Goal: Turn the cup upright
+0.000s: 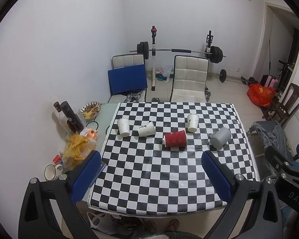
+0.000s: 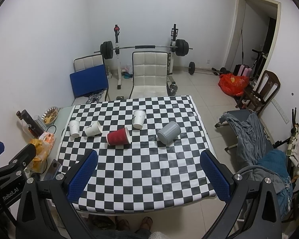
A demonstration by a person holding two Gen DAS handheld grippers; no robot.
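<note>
Several cups sit on the checkered tablecloth (image 1: 169, 171). A red ribbed cup (image 1: 175, 138) (image 2: 118, 137) lies on its side in the middle. A grey cup (image 1: 220, 136) (image 2: 168, 132) lies tipped at the right. One white paper cup (image 1: 147, 129) (image 2: 93, 128) lies on its side. A white cup at the left (image 1: 123, 127) (image 2: 74, 128) and one at the back (image 1: 192, 122) (image 2: 139, 119) stand mouth up. My left gripper (image 1: 151, 177) and right gripper (image 2: 149, 176) are both open and empty, above the table's near edge.
Bottles (image 1: 69, 117), a snack bag (image 1: 77, 149), a plate (image 1: 90, 110) and a mug (image 1: 50, 171) crowd the table's left strip. Two white chairs (image 1: 189, 79) and a barbell rack (image 1: 179, 50) stand behind. A cot with clothes (image 2: 249, 135) is at the right.
</note>
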